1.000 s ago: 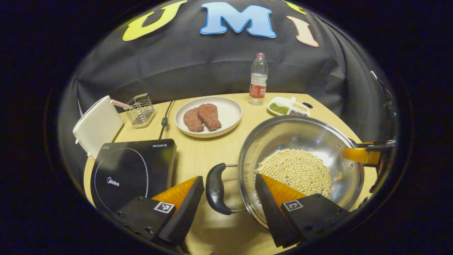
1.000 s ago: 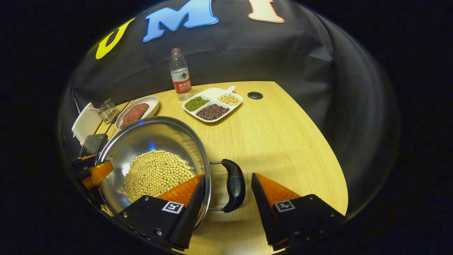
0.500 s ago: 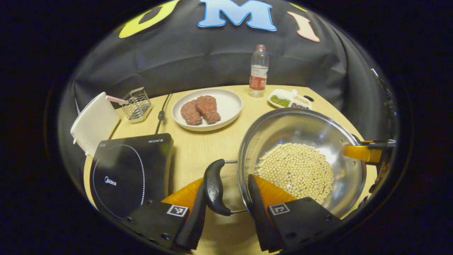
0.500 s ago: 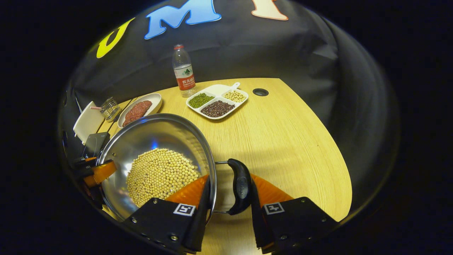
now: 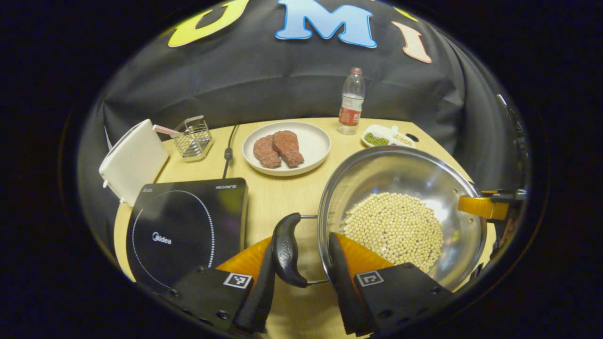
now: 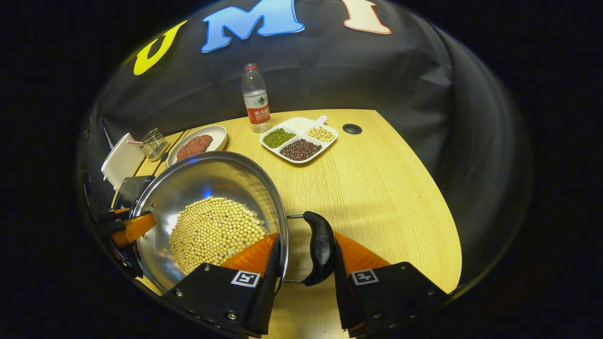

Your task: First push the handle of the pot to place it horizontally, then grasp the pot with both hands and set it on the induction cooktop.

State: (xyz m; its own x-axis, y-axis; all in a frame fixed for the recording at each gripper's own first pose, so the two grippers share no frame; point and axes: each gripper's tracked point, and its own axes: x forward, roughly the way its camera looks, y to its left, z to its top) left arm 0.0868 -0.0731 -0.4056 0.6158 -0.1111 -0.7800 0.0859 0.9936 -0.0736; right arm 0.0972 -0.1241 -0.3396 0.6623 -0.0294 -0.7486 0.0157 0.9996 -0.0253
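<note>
**Steel pot gripped at both handles, beside the cooktop**

Steel, wide and shallow, the pot holds a heap of pale beans and sits over the near part of the wooden table. In the left gripper view, the left gripper is closed across the pot's left side, one finger outside the black loop handle and the other against the pot's rim (both appear to press). In the right gripper view, the right gripper clamps the opposite black handle the same way, one finger lying along the rim.

Whether the pot touches the table I cannot tell. The black induction cooktop lies at the table's near left corner, just beside the pot and apart from it.

Toward the far edge stand a white plate with two pieces of meat, a water bottle and a divided dish of beans. A wire rack and a white board sit at the far left corner.
</note>
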